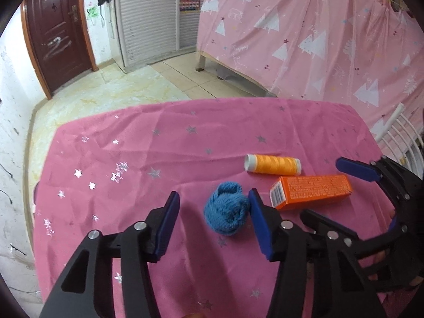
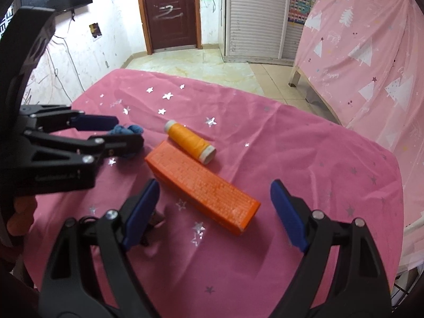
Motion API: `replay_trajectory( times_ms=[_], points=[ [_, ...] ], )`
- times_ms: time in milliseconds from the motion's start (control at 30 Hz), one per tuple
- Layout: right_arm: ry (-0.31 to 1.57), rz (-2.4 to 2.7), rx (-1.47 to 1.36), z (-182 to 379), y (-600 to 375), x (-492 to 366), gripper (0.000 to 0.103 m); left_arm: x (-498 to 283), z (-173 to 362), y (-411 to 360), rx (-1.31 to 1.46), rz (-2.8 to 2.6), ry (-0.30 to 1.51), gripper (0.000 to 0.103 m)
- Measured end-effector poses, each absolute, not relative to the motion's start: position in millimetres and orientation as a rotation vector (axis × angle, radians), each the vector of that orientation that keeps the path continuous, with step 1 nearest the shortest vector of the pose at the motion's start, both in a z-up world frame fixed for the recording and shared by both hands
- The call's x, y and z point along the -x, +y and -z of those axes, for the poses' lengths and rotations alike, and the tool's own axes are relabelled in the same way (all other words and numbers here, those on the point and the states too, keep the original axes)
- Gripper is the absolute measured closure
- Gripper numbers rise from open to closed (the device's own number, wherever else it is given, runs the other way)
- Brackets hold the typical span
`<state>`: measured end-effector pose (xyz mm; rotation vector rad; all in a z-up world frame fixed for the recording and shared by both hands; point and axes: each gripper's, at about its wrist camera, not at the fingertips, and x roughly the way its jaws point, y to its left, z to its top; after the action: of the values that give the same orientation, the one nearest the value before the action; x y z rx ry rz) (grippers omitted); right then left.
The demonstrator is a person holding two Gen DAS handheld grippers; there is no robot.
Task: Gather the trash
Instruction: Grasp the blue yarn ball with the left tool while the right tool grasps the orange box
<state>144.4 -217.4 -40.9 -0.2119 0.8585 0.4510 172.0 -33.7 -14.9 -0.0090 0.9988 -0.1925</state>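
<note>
A ball of blue yarn lies on the pink star-print tablecloth. My left gripper is open around it: the right pad is at the yarn's edge and the left pad stands clear. An orange carton lies to the right, with an orange thread spool behind it. My right gripper is open wide with the carton's near end between its fingers, untouched. The right wrist view also shows the spool, the yarn and the left gripper.
The table's far edge drops to a tiled floor. A bed draped in a pink tree-print curtain stands behind on the right. A white railing is at the table's right side. A brown door is at the back left.
</note>
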Motion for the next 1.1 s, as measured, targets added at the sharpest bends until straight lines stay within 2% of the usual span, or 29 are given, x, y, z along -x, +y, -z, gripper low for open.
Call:
replay_trajectory(
  times_ms=[67, 100, 167, 233, 400, 433, 1100],
  points=[
    [0.858, -0.454, 0.22, 42.0, -215.5, -145.0, 0.024, -169.7, 18.8, -32.5, 0.004, 0.196, 0.994, 0.064],
    [0.861, -0.456, 0.223, 43.2, -214.8, -145.4, 0.03, -168.0, 19.6, -32.9, -0.005, 0.201, 0.987, 0.069],
    [0.867, -0.461, 0.234, 45.0, -212.5, -146.4, 0.034, -167.1, 20.0, -32.3, -0.002, 0.203, 0.981, 0.077],
    [0.872, -0.463, 0.239, 45.9, -211.4, -146.8, 0.043, -164.4, 21.2, -31.2, 0.001, 0.196, 0.976, 0.077],
    [0.866, -0.48, 0.261, 46.3, -209.6, -140.9, 0.077, -163.5, 17.8, -26.4, 0.01, 0.174, 0.96, 0.078],
    [0.865, -0.479, 0.265, 45.7, -209.3, -139.5, 0.08, -163.6, 16.4, -25.1, 0.012, 0.171, 0.958, 0.078],
    [0.704, -0.436, 0.131, -11.1, -266.4, -89.3, 0.081, -132.1, -35.0, -50.9, -0.012, 0.18, 0.857, 0.078]
  ],
)
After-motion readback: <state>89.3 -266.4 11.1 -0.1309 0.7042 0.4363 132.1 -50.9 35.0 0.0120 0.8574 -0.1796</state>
